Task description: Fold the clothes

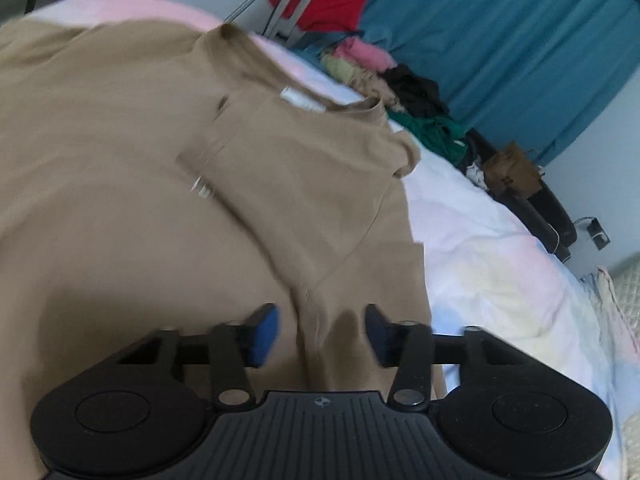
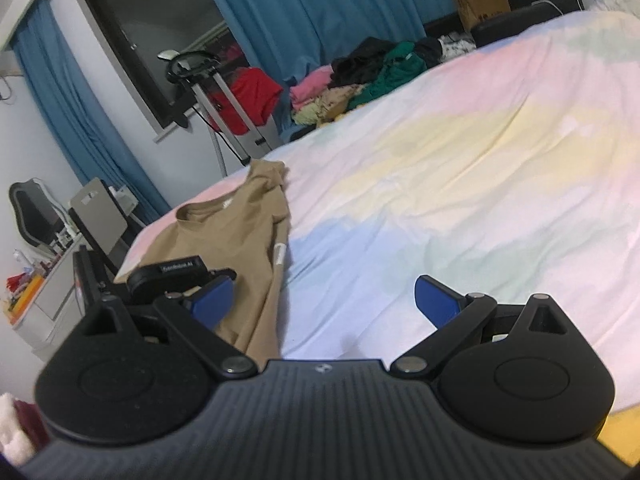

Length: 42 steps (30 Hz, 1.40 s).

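Our left gripper [image 1: 320,332] hangs low in the left wrist frame, its blue-padded fingers [image 1: 266,332] apart and released — a ridge of the tan shirt [image 1: 160,200] runs up between them, but neither pad presses on it. The shirt fills the left and centre of that frame, its collar with a white label toward the upper middle and one sleeve folded across the chest. It lies on the bed [image 1: 500,240], whose pastel cover of pink, yellow and pale blue shows along the right side.

Our right gripper [image 2: 324,304] sits at the bottom of the right wrist frame with its fingers [image 2: 436,304] spread wide and empty over bare cover. Here the shirt lies at centre left, near the bed's left edge, with the left gripper's black body resting over its lower part.

Beyond the far edge of the bed, a pile of clothes [image 2: 360,80] — pink, black, green — sits at upper centre. Blue curtains [image 2: 320,8] hang behind it, with a red garment [image 2: 248,96] on a rack at upper left and a brown paper bag [image 2: 480,4] at upper right.
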Each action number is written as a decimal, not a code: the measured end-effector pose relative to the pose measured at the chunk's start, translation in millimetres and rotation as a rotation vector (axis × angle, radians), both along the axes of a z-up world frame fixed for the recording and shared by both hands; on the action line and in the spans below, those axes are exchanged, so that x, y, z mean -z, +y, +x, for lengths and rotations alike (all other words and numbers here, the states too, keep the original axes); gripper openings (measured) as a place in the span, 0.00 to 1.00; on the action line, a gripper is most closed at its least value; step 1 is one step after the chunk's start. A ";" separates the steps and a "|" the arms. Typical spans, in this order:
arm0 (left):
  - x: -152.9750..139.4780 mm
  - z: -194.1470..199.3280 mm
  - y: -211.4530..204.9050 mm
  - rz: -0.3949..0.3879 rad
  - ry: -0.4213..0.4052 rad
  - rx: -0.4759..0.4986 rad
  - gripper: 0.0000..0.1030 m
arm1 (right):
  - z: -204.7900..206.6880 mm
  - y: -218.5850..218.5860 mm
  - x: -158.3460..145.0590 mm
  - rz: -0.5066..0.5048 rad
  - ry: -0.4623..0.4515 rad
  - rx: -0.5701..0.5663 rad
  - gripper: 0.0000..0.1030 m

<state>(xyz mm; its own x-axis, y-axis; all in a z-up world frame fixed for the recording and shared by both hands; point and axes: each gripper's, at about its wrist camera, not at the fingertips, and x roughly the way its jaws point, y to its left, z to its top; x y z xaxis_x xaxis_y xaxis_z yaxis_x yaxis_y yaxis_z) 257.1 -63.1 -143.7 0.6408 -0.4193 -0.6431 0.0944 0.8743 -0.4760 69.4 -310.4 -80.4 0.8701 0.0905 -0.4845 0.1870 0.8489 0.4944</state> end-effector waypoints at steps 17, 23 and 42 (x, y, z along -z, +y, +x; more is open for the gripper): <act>-25.3 -44.1 17.5 0.203 -0.030 0.093 0.50 | 24.3 5.5 18.0 -0.027 0.033 -0.037 0.96; -31.5 -146.9 73.7 -0.033 0.106 0.096 0.58 | 9.9 10.8 6.4 -0.050 0.005 -0.047 0.96; -12.6 -254.2 89.4 -0.113 0.176 0.241 0.04 | -36.4 66.8 -19.2 -0.153 -0.022 -0.133 0.96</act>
